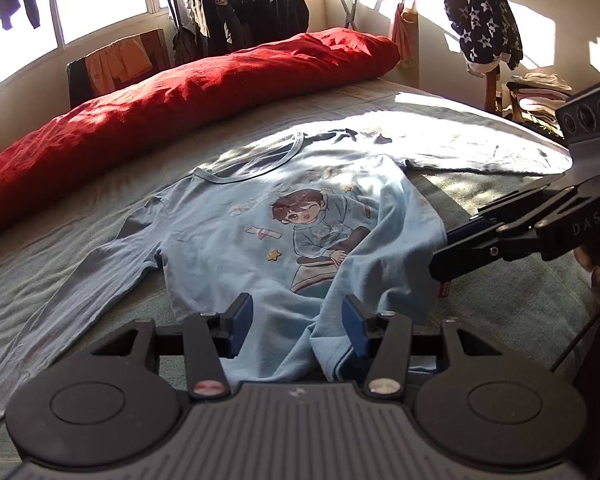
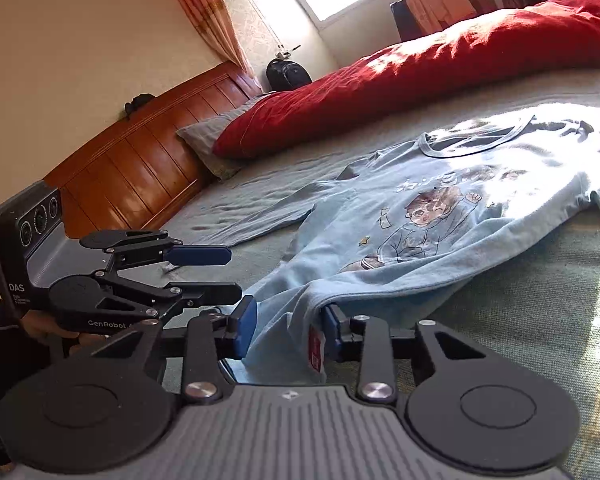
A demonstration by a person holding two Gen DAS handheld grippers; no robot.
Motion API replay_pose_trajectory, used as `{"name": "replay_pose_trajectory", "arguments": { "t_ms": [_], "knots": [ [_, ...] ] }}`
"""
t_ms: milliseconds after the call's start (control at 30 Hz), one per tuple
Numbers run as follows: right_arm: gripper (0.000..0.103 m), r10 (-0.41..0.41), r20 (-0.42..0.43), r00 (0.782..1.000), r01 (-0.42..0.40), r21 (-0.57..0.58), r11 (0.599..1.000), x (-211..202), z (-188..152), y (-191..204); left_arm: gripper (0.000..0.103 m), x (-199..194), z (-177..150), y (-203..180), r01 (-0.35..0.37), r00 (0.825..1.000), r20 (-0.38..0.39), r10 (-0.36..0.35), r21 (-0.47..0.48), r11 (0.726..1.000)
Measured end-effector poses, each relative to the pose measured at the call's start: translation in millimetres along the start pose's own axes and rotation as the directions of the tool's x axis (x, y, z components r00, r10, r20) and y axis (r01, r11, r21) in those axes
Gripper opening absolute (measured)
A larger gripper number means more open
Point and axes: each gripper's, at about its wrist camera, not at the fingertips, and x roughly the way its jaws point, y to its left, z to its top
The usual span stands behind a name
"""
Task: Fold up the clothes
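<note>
The right gripper (image 1: 444, 258) had the letters "DAS" in white on its black side. The left gripper (image 2: 224, 270) had "DAS" on its grey body, with tiny words under it too small to read, and "GenRobot" on its black arm. The words on the blue shirt (image 1: 300, 216) were too faint to read.

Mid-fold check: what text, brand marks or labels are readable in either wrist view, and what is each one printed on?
"DAS": side of the right gripper body, left wrist view.
"DAS": grey housing of the left gripper, right wrist view; smaller lines beneath are too small to read.
"GenRobot": black arm of the left gripper; its end is cut off.
Pale lettering above the cartoon on the blue shirt: too blurred to read.
Red tag at the shirt hem: unreadable.
</note>
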Motion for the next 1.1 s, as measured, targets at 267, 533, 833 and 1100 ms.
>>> {"name": "replay_pose_trajectory", "arguments": {
  "t_ms": [267, 533, 833, 1100],
  "knots": [
    [0.027, -0.060, 0.042, 0.997, 0.059, 0.018, 0.998, -42.3, 3.7, -4.2, 0.065, -11.6, -0.5, -32.0, 0.034, 0.999, 0.005, -0.034, 0.097, 0.995],
    [0.030, -0.076, -0.033, 0.997, 0.079, 0.097, 0.992, -65.5, -21.6, -13.7, 0.065, -16.6, -2.5, -52.1, 0.057, 0.998, 0.008, -0.059, 0.132, 0.990],
    [0.044, -0.210, -0.136, 0.968, 0.183, -0.187, 0.965, -14.1, -56.4, 37.3, 0.071, -29.3, -13.1, -56.1, 0.018, 1.000, -0.002, -0.017, 0.177, 0.984],
    [0.048, -0.435, -0.074, 0.898, 0.259, -0.709, 0.656, 39.6, -77.3, 103.9, 0.071, -33.6, -29.6, -36.7, -0.030, 0.999, -0.025, 0.034, 0.148, 0.989]
  ]
}}
